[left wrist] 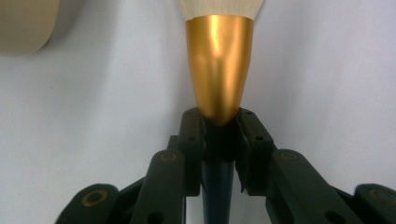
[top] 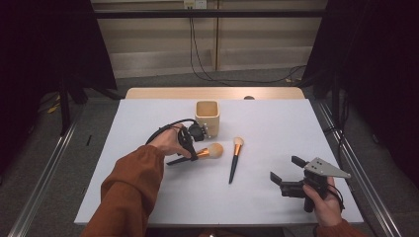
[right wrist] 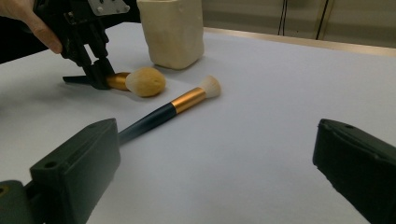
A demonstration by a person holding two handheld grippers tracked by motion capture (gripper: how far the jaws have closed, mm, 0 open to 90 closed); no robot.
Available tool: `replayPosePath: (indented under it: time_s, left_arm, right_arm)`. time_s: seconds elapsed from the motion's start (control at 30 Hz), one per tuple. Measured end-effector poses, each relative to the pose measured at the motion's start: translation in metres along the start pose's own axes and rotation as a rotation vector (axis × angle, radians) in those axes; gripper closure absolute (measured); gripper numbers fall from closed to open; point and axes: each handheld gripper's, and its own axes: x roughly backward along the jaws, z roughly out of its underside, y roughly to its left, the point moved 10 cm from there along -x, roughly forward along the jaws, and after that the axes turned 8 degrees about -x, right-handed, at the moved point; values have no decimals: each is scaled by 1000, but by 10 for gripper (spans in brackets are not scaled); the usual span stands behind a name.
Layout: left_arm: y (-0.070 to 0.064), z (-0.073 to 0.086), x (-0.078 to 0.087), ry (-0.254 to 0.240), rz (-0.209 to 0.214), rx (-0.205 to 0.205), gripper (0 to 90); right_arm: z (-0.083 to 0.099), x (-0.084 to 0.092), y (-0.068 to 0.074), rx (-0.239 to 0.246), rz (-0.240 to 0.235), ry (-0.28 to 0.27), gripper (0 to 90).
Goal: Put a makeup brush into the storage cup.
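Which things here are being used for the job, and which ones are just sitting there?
In use:
- left tongs, shut on the fat brush
- beige cup, close by, maybe its home

Just lying about:
- thin brush
- right tongs, open, holding nothing

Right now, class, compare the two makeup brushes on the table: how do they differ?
The round-headed brush has a wide, puffy tan head; the slim brush has a small, narrow pale tip. The left tool is shut on the round-headed brush's handle just behind the gold collar, while the slim brush lies free on the white table. Both have dark handles and gold collars.
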Motion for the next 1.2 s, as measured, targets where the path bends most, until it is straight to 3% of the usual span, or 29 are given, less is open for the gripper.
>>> replayPosePath:
  time_s: [0.03,0.13,0.33,0.43,0.47,0.53,0.73,1.03,1.1,1.2]
  left_arm:
    - [-2,-2,0,-27,8,27,742]
    - [0,-3,0,-37,5,12,742]
    - [0,-5,6,-92,12,37,742]
    - [-2,-8,10,-161,2,66,742]
    - [-1,-6,11,-156,-7,47,742]
    - [-2,-8,15,-197,-6,70,742]
    - [-3,-6,26,-244,-21,83,742]
    - [-3,-6,48,-405,-68,128,742]
    - [-2,-6,50,-415,-74,126,742]
    - [-1,-5,54,-458,-92,161,742]
  right_arm:
    - [0,0,0,1,0,-2,5]
    - [0,0,0,1,1,-3,5]
    - [0,0,-1,0,1,-3,5]
    - [0,0,0,0,1,-3,5]
    - [0,0,0,2,1,-3,5]
    - [0,0,0,1,2,-2,5]
    - [0,0,0,1,2,0,5]
    - [0,0,-1,-1,6,-1,3]
    - [0,0,0,-1,6,0,3]
    - [0,0,0,-2,7,-1,3]
